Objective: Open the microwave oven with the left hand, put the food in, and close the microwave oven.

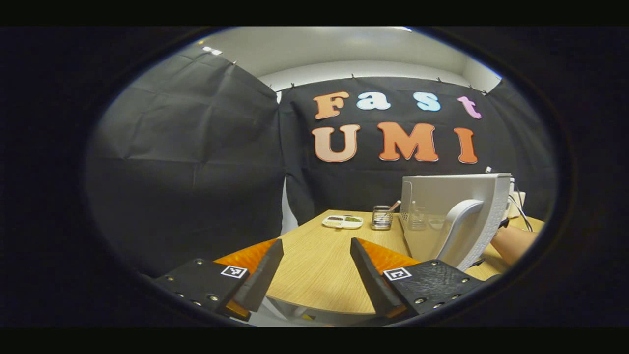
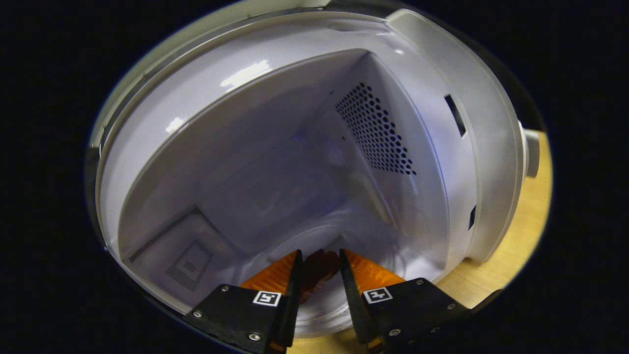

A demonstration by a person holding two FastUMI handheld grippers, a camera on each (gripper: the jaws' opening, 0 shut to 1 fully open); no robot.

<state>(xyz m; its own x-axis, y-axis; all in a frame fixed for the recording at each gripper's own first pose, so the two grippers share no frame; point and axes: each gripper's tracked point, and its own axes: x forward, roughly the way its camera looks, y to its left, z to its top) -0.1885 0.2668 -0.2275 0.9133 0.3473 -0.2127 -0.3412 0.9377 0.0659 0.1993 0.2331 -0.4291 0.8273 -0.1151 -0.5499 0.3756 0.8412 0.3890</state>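
The white microwave [image 1: 444, 194] stands at the right of the wooden table, its door swung open toward me with the curved handle [image 1: 461, 228] facing out. My left gripper [image 1: 316, 241] hangs open over the table's near edge, left of the door, with nothing between its fingers. In the right gripper view I look into the microwave cavity [image 2: 275, 147]. There my right gripper [image 2: 319, 251] is shut on a dark brown piece of food [image 2: 318, 269], held low over the glass turntable [image 2: 388, 246].
A white divided dish [image 1: 343, 221] and a wire cup [image 1: 382, 217] with a utensil stand at the table's far side. A person's forearm [image 1: 513, 243] reaches in behind the open door. The cavity's right wall carries a perforated vent [image 2: 376, 130]. Bare table [image 2: 516, 231] lies right of the oven.
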